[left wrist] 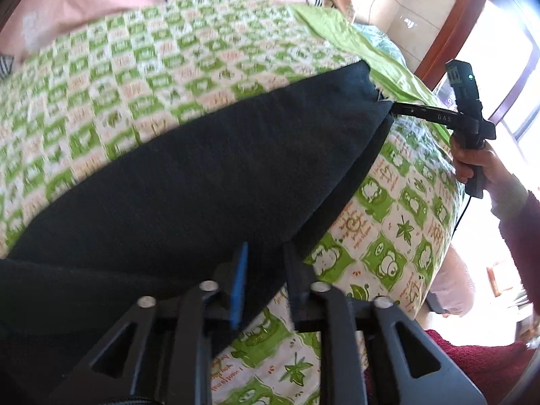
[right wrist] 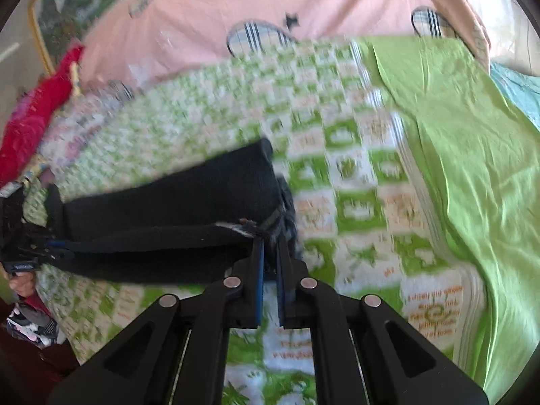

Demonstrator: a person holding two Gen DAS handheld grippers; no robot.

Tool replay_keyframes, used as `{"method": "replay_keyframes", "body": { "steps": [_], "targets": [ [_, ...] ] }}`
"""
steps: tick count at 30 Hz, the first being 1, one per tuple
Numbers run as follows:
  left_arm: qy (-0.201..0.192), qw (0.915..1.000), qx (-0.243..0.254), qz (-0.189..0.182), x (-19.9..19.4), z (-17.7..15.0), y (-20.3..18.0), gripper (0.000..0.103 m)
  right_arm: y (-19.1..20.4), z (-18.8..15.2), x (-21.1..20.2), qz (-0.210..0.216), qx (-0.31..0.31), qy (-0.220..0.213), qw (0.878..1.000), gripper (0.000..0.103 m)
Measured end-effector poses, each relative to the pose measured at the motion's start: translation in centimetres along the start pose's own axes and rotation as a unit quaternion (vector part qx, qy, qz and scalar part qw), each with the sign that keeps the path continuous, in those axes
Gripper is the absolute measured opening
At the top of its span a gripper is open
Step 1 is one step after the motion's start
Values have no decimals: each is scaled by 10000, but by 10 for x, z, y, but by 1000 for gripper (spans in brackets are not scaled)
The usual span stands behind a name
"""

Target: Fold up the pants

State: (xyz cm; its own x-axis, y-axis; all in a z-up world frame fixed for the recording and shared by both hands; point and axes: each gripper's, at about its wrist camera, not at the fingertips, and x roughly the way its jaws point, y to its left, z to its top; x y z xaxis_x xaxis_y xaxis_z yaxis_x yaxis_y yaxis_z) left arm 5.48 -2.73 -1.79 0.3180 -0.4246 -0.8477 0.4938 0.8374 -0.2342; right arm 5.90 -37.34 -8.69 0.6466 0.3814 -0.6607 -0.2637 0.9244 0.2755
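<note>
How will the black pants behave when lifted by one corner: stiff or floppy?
Probably floppy: the black pants lie flat and bend along a soft fold on the green patterned bedspread. The knit looks thick, so likely somewhat heavy and not slippery; the right gripper pinches a corner.

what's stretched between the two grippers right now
The black pants, folded lengthwise, span from the left gripper to the right gripper; the right wrist view shows it best.

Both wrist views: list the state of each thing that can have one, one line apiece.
Black pants: folded over in layers, stretched out along the bed.
Left gripper: jaws slightly apart, pants edge between them, pads not pressing.
Right gripper: shut on the pants' far end.
Green patterned bedsheet: spread flat under the pants.
</note>
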Motion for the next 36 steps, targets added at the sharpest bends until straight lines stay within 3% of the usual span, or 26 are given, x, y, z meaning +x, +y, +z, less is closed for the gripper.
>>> {"method": "replay_keyframes", "body": {
  "steps": [2, 5, 9, 14, 17, 23, 30, 32, 36],
  "targets": [
    [19, 10000, -32, 32, 1, -4, -1, 28, 4, -2, -3, -216, -2, 53, 9998, 10],
    [-27, 10000, -80, 40, -4, -10, -4, 41, 9, -3, -20, -355, 117, -66, 9993, 14],
    [-153, 9989, -422, 115, -21, -19, -2, 47, 25, -4, -44, -261, 153, -476, 9984, 54],
    [-210, 9907, -1270, 433, -45, -29, 18, 52, 64, -2, -52, 319, 33, -703, 9970, 55],
    [-156, 9772, -2047, 533, -60, -36, 44, 54, 90, 1, -41, 803, 11, -646, 9947, 55],
    [34, 9363, -3457, 618, -96, -46, 112, 55, 155, 4, -3, 1504, -401, -259, 9875, 55],
    [159, 8797, -4676, 849, -138, -39, 194, 56, 234, 13, 35, 2124, -1104, 236, 9706, 59],
    [229, 8717, -4805, 930, -143, -30, 210, 57, 258, 18, 45, 2275, -1338, 331, 9640, 64],
    [583, 8643, -4844, 1221, -141, -8, 238, 59, 299, 25, 63, 2475, -1786, 525, 9508, 66]
  ]
}}
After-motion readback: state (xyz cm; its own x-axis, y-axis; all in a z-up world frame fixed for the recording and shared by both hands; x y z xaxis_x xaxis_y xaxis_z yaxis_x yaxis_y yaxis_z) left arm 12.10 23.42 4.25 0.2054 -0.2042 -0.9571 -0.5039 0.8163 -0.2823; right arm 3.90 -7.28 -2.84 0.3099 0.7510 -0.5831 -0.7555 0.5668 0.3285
